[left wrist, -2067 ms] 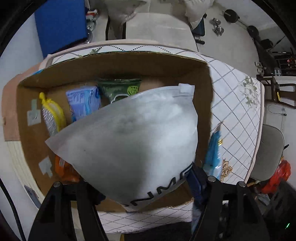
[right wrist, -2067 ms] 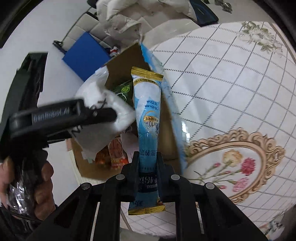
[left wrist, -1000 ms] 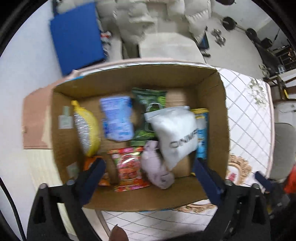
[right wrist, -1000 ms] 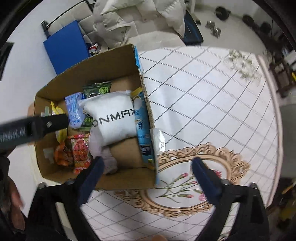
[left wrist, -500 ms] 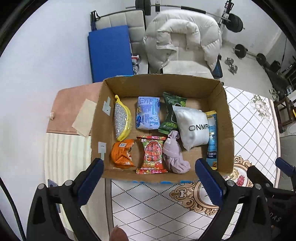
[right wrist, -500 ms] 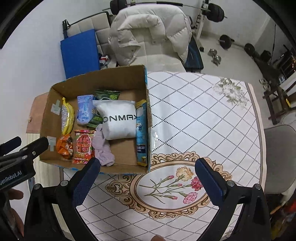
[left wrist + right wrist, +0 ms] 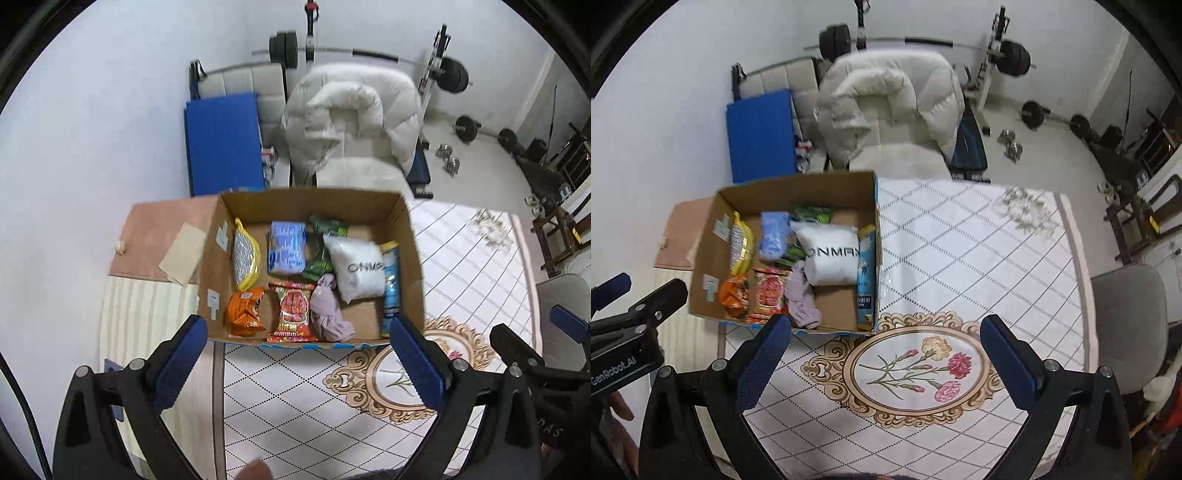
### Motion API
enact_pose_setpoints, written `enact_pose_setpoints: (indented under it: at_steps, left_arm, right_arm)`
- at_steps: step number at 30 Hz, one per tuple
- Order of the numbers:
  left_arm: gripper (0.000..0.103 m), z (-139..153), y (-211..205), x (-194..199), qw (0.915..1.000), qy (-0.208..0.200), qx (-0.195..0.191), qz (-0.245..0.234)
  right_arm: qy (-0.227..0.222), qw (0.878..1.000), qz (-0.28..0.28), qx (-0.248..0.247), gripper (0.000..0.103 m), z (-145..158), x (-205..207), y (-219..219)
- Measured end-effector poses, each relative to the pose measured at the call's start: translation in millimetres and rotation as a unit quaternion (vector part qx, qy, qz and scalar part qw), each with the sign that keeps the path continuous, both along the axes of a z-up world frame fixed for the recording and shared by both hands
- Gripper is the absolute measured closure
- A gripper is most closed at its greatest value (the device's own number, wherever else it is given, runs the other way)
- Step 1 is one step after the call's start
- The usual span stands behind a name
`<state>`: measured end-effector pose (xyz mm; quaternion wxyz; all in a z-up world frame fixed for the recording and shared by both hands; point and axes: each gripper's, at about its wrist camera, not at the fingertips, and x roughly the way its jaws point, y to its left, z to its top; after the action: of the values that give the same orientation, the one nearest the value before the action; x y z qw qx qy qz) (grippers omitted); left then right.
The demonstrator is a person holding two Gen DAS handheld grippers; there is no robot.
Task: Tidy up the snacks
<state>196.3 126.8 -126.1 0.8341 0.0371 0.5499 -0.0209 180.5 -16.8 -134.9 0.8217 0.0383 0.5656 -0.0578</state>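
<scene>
An open cardboard box (image 7: 413,266) (image 7: 701,258) sits on the table's left part with several snacks inside. A white pouch (image 7: 356,271) (image 7: 833,260) lies beside a long light-blue packet (image 7: 390,284) (image 7: 866,273) along the right wall. Also inside are a red packet (image 7: 292,312), an orange packet (image 7: 245,310), a yellow-edged silver packet (image 7: 243,260), a pale blue bag (image 7: 287,252), a green bag (image 7: 325,243) and a mauve bundle (image 7: 328,312). My left gripper (image 7: 295,363) is open, raised above the box's near edge. My right gripper (image 7: 884,356) is open and empty over the flower medallion (image 7: 916,369).
The tablecloth (image 7: 979,258) has a diamond grid. A chair draped with a white puffer jacket (image 7: 886,99) stands behind the table, a grey chair (image 7: 1126,325) at the right. A blue mat (image 7: 761,136) and barbell rack (image 7: 993,48) stand by the wall.
Both grippers let go of the white pouch and the light-blue packet, which now lie in the box. Both grippers opened and pulled up and back, widening the view.
</scene>
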Motion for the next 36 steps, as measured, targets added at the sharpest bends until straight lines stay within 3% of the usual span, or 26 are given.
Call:
enact_pose_setpoints:
  at_steps: [7,16,23,36]
  left_arm:
    - [0.002,57.3,-0.1,-35.4,0.9988,-0.047,-0.003,0.01]
    - [0.002,99.3,3.5,-74.6,0.9971,-0.073,-0.01,0.021]
    - [0.002,118.6,2.1,-100.3,0.9952,-0.096,-0.007,0.018]
    - [0.001,116.4,3.9,-107.0,0.9939,-0.108,-0.006,0.024]
  right_arm:
    - [-0.061,0.998,0.018,-0.006,0.0,76.0,-40.1,-0.2]
    - [-0.1,0.994,0.038,0.0,0.0,135.9,-83.3,3.5]
    - [-0.118,0.992,0.045,-0.003,0.0,157.6,-105.3,2.8]
    - [-0.134,0.99,0.044,-0.014,0.0,161.0,-111.5,-1.9]
